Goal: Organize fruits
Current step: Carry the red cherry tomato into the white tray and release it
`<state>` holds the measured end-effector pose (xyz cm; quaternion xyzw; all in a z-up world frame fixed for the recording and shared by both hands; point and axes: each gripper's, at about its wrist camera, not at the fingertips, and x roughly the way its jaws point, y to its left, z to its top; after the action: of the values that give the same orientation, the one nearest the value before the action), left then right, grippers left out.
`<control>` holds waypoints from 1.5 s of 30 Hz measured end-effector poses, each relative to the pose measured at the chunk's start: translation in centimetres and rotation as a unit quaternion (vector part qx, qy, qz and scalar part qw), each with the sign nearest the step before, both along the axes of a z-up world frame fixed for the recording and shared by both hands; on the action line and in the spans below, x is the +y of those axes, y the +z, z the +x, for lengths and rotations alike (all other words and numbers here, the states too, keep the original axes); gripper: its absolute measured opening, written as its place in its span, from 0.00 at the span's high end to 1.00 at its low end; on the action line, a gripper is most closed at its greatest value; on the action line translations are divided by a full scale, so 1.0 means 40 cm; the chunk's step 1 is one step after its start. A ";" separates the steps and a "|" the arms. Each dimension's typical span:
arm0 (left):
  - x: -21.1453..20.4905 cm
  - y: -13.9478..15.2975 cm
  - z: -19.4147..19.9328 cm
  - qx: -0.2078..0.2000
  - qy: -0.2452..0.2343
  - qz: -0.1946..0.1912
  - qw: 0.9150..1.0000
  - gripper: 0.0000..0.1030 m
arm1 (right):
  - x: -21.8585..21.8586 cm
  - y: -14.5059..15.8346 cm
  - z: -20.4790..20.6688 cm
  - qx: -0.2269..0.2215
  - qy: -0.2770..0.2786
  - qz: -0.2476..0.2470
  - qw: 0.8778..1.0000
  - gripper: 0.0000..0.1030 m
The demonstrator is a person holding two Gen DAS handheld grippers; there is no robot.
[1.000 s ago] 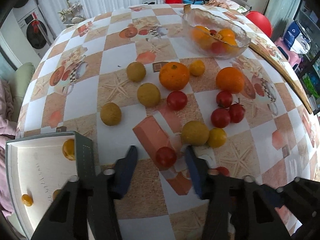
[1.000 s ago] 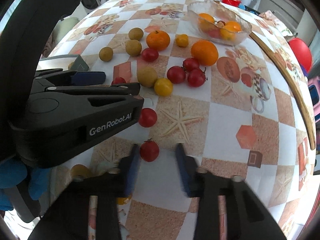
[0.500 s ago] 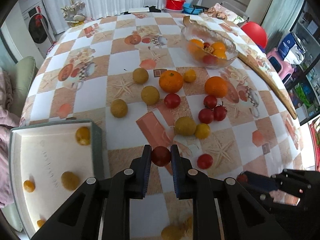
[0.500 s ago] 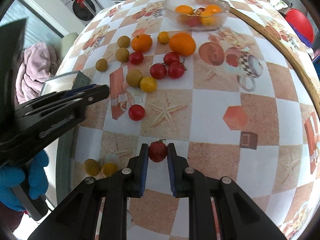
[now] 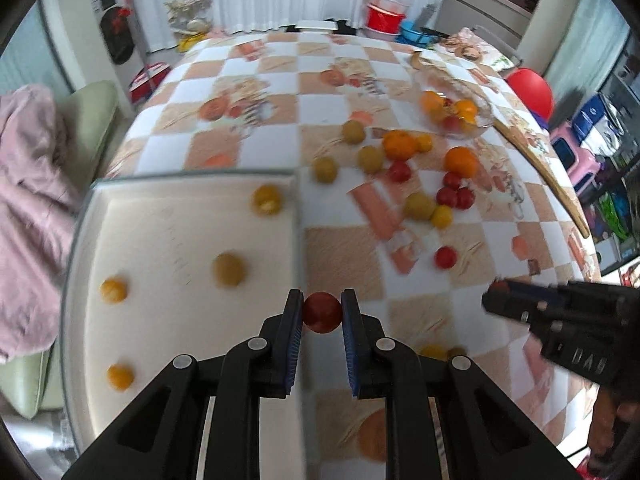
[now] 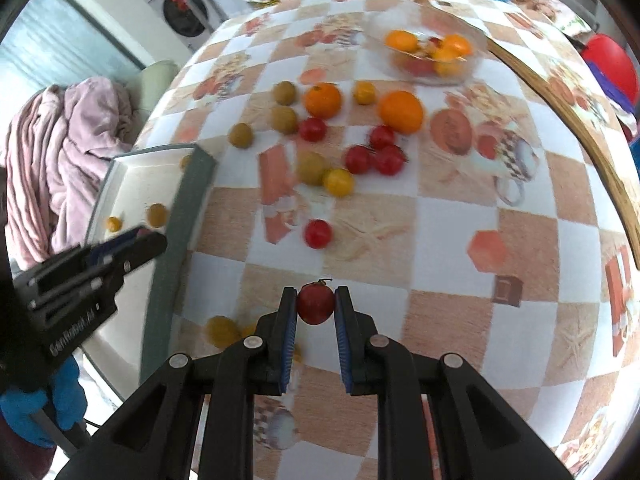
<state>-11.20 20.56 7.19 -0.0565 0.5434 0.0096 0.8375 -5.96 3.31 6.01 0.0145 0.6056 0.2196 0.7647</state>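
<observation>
At the left, a white tray [image 5: 80,240] is seen to hold only a few small yellow and orange fruits, and the left tool [image 5: 321,314] is clamped on a red tomato [image 5: 321,312] held over the tray's right edge. Further right, most of the fruit is left loose on the checked worktop [image 6: 440,224]: oranges, greenish fruits, red tomatoes, with some in a glass bowl [image 6: 430,58]. The right tool [image 6: 316,304] is closed on a second red tomato [image 6: 315,303] above the worktop, so the sorting is judged barely begun.
</observation>
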 end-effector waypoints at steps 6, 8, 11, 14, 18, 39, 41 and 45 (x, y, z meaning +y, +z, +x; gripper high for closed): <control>0.098 -0.010 -0.076 0.012 0.051 0.004 0.999 0.80 | 0.111 0.017 -0.012 -0.004 0.047 0.007 0.999 0.80; 0.129 -0.013 -0.097 0.014 0.068 0.005 0.998 0.80 | 0.149 0.019 -0.016 -0.005 0.063 0.008 0.998 0.80; 0.169 -0.017 -0.125 0.014 0.089 0.008 0.996 0.80 | 0.221 0.020 -0.020 -0.005 0.091 0.012 0.996 0.80; 0.209 -0.023 -0.152 0.016 0.110 0.009 0.994 0.80 | 0.279 0.019 -0.029 -0.004 0.114 0.014 0.993 0.80; 0.255 -0.038 -0.185 0.020 0.138 0.009 0.990 0.80 | 0.355 0.009 -0.034 0.001 0.142 0.013 0.990 0.80; 0.335 -0.115 -0.226 0.050 0.180 0.022 0.982 0.80 | 0.519 -0.090 -0.035 0.007 0.199 -0.035 0.979 0.80; 0.331 -0.118 -0.224 0.051 0.176 0.029 0.983 0.80 | 0.526 -0.092 -0.037 0.000 0.202 -0.039 0.979 0.80; 0.316 -0.119 -0.222 0.048 0.165 0.051 0.984 0.79 | 0.537 -0.091 -0.044 -0.013 0.210 -0.046 0.977 0.80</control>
<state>-20.10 33.19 2.45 -0.1025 0.5652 0.1783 0.7989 -7.71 24.81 2.37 -0.1511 0.5949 0.3470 0.7091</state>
